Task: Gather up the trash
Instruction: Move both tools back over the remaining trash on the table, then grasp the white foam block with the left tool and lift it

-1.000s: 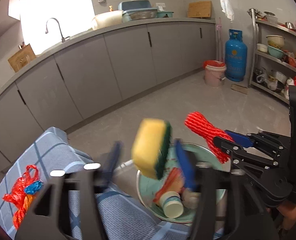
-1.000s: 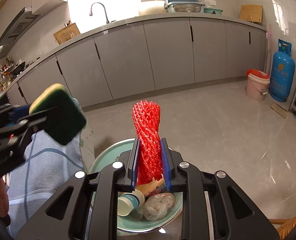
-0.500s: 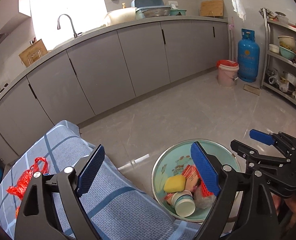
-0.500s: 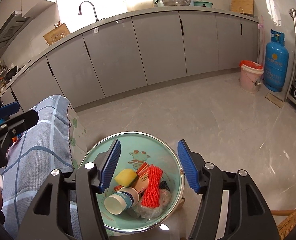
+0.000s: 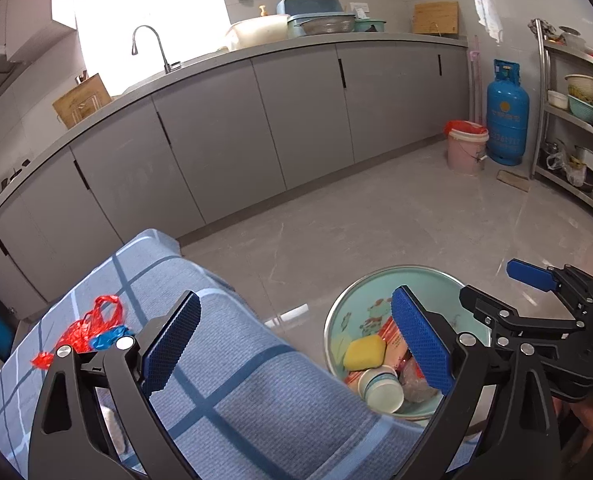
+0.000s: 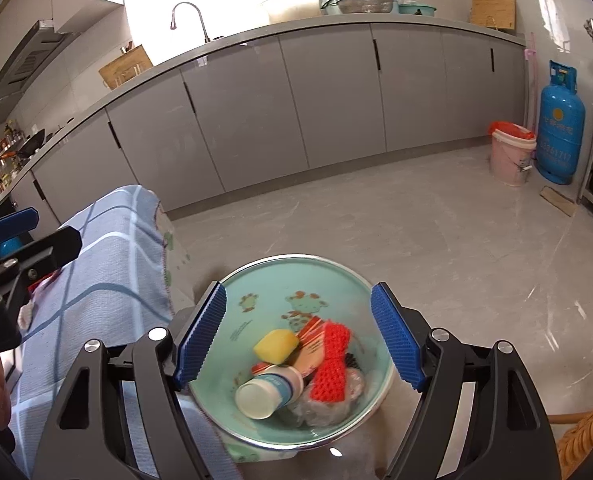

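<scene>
A teal basin [image 6: 296, 276] [image 5: 376, 296] stands beside the table and holds a yellow sponge [image 6: 275, 345] [image 5: 364, 352], a red foam net [image 6: 330, 364], a paper cup [image 6: 266, 390] [image 5: 380, 388], a carton and a crumpled clear bag. My right gripper [image 6: 298, 338] is open and empty above the basin. My left gripper [image 5: 296, 344] is open and empty over the table's blue checked cloth [image 5: 236, 380], left of the basin. A red and blue plastic bag [image 5: 92, 328] lies on the cloth at far left.
Grey kitchen cabinets [image 5: 256, 128] run along the back. A pink bucket [image 5: 466, 148] and a blue gas cylinder [image 5: 506, 116] stand at the right, by a metal shelf rack [image 5: 576, 120]. A wicker edge [image 6: 588, 432] shows at lower right.
Both grippers opened: the sponge dropped from my left and the red net from my right into the basin. Both grippers then drew back and up a little.
</scene>
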Demonstrator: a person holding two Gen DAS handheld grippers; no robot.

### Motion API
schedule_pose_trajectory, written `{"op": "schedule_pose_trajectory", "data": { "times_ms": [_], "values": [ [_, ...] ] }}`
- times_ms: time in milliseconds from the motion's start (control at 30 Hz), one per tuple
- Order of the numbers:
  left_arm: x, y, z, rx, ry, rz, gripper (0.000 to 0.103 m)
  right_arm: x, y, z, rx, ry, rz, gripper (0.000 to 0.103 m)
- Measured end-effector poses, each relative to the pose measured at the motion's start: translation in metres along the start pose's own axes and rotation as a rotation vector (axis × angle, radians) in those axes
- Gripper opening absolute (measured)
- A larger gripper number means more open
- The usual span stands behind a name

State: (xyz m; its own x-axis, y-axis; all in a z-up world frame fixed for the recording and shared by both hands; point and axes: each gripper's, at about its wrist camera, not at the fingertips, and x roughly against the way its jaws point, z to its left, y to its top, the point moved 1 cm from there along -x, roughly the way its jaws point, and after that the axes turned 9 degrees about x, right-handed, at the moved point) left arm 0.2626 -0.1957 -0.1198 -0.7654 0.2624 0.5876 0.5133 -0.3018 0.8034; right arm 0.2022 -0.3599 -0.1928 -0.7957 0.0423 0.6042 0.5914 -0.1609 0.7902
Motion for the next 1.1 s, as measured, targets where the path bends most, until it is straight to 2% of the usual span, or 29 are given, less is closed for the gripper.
{"op": "schedule_pose_trajectory", "data": {
  "times_ms": [767, 1100],
  "values": [
    [0.051, -0.037, 0.084, 0.107, 0.103, 0.012, 0.095, 0.033, 0.0, 0.091, 0.105, 0.104, -0.018, 0.077],
    [0.074, -0.087, 0.134, 0.157, 0.165, 0.075, 0.095, 0.043, -0.007, 0.125, 0.148, 0.146, -0.021, 0.078]
  ]
}}
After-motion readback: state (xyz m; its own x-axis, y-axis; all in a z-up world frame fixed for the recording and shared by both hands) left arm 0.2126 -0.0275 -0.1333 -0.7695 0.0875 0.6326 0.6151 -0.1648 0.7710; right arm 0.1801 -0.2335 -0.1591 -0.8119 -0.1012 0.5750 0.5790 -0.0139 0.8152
